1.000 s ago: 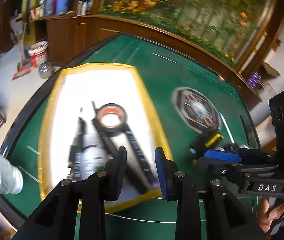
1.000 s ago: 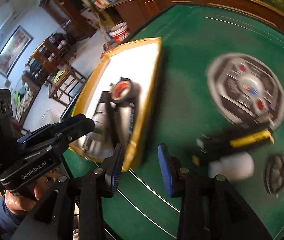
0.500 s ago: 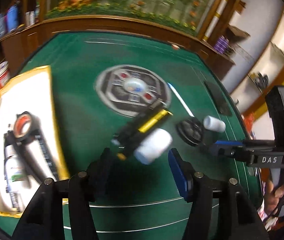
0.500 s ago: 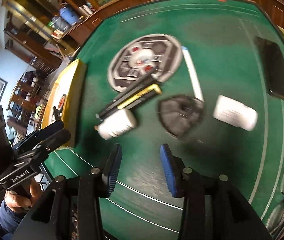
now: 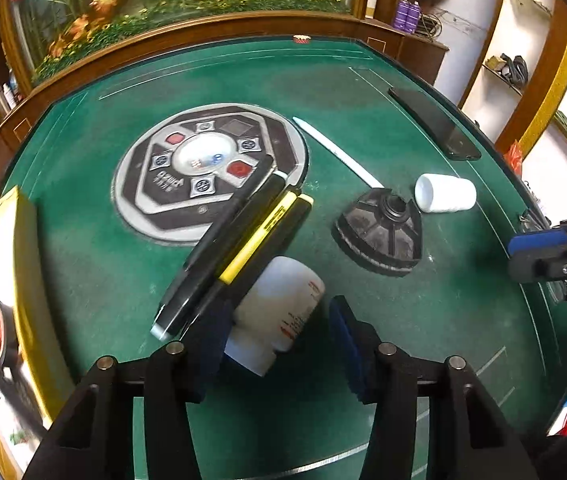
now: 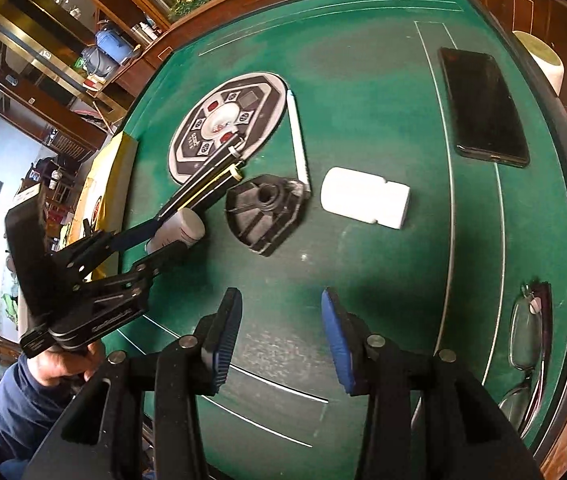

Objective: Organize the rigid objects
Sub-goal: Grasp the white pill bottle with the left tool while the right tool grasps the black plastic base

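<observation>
Left gripper (image 5: 279, 332) jaws wide around white bottle (image 5: 279, 308), black-yellow tool (image 5: 243, 248) touching

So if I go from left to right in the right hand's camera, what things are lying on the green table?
White bottle between the left gripper's fingers → black fan-shaped piece → white tub → black phone → glasses. The pens cross over each other, so I skipped them.
</observation>
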